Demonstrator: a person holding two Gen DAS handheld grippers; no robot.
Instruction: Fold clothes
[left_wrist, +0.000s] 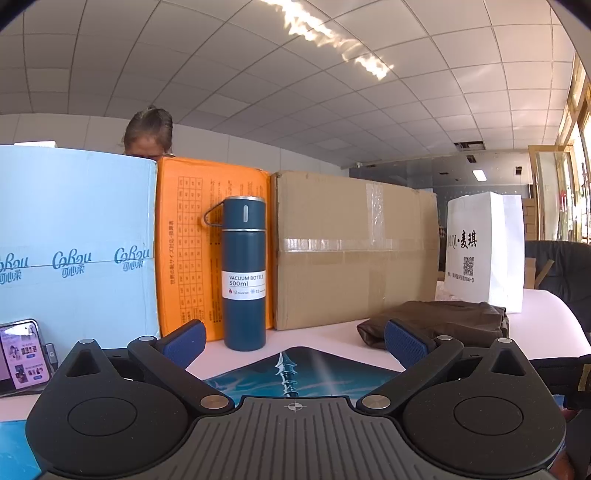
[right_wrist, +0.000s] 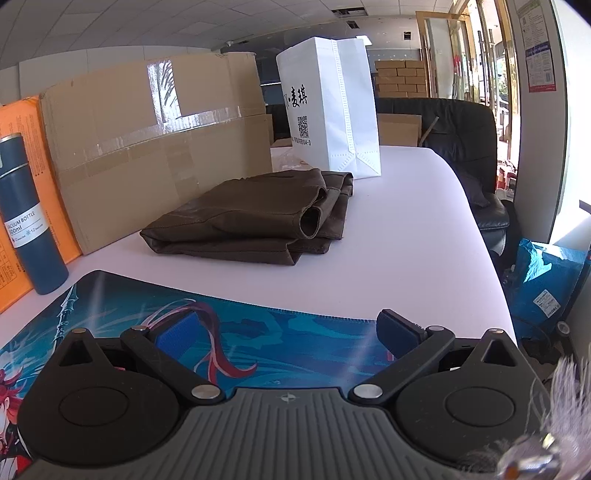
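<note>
A dark brown garment (right_wrist: 258, 218) lies folded in a flat stack on the white table (right_wrist: 406, 236), in front of the cardboard box. It also shows in the left wrist view (left_wrist: 454, 321), to the right behind my right finger. My left gripper (left_wrist: 295, 343) is open and empty, above the blue mat, short of the garment. My right gripper (right_wrist: 291, 332) is open and empty, above the mat's near edge, well short of the garment.
A blue printed mat (right_wrist: 184, 314) covers the near table. A blue vacuum bottle (left_wrist: 244, 273) stands before an orange box (left_wrist: 192, 240), a light blue box (left_wrist: 74, 240) and a cardboard box (left_wrist: 351, 247). A white paper bag (right_wrist: 332, 110) stands behind the garment. A phone (left_wrist: 24, 354) leans at left. A black chair (right_wrist: 469, 147) is beyond the table's right edge.
</note>
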